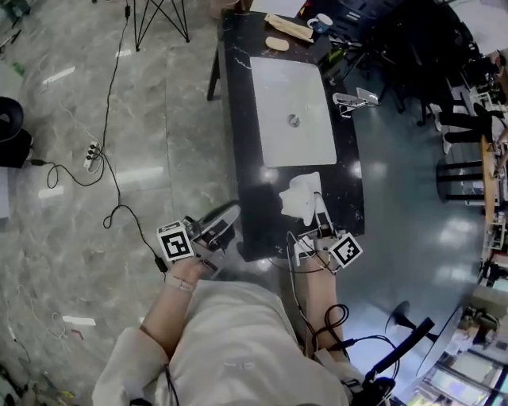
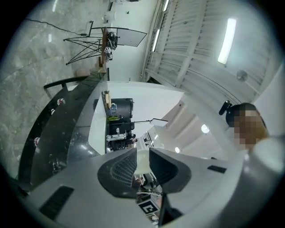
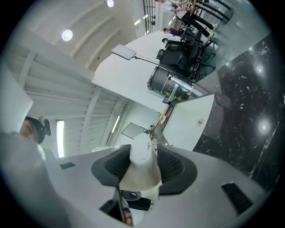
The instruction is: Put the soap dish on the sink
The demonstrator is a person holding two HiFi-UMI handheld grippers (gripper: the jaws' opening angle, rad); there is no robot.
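While in right claw (image 3: 143, 152), soap dish (image 3: 141, 173).

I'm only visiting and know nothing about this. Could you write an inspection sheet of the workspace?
Surface: black counter with white sink and faucet.
Job's things: soap dish held over the counter's near end, short of the sink.
Clutter: cup and wooden pieces at the far end.
Grippers: right hand-held gripper shut on soap dish; left hand-held gripper open, empty.
Cables: cable and power strip on the floor.
Surroundings: tripod, stone floor.
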